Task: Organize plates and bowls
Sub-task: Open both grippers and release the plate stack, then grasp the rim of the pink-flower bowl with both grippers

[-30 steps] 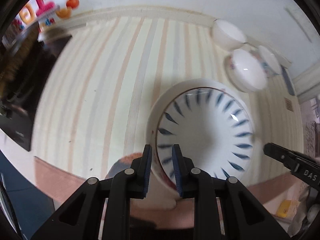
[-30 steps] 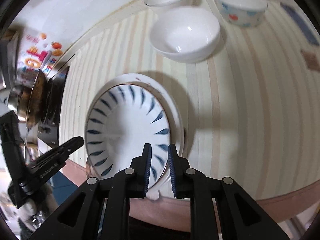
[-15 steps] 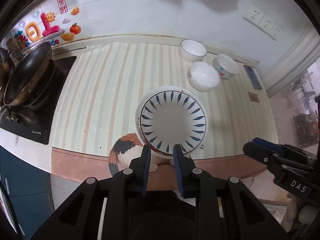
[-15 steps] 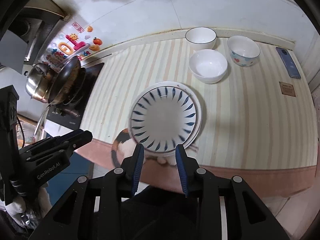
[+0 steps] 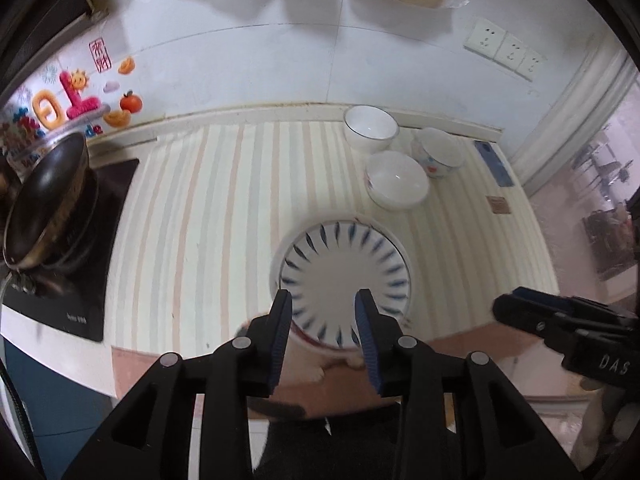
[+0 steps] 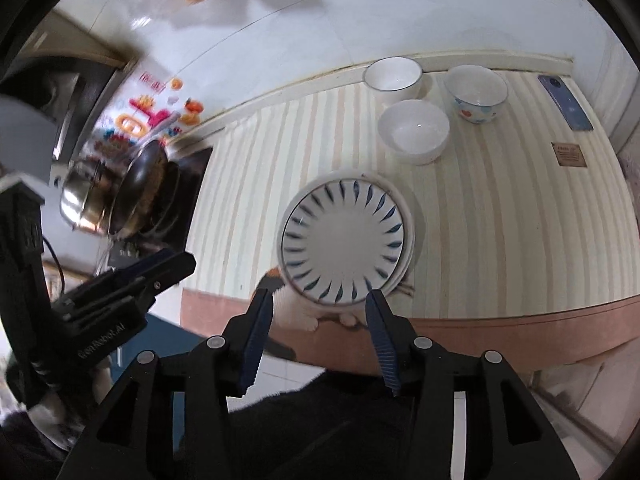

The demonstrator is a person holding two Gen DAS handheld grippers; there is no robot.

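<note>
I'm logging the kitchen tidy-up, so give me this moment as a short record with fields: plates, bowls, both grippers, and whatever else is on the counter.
plates: blue-patterned plate stacked on a white plate, near the front edge of the striped counter
bowls: three behind the plates, unstacked: plain white bowl, blue-rimmed bowl, bowl with coloured spots
left gripper: above the counter, jaws opening, nothing between them
right gripper: above the counter, jaws opening, nothing between them
other: phone at the counter's right end; pan on the hob
</note>
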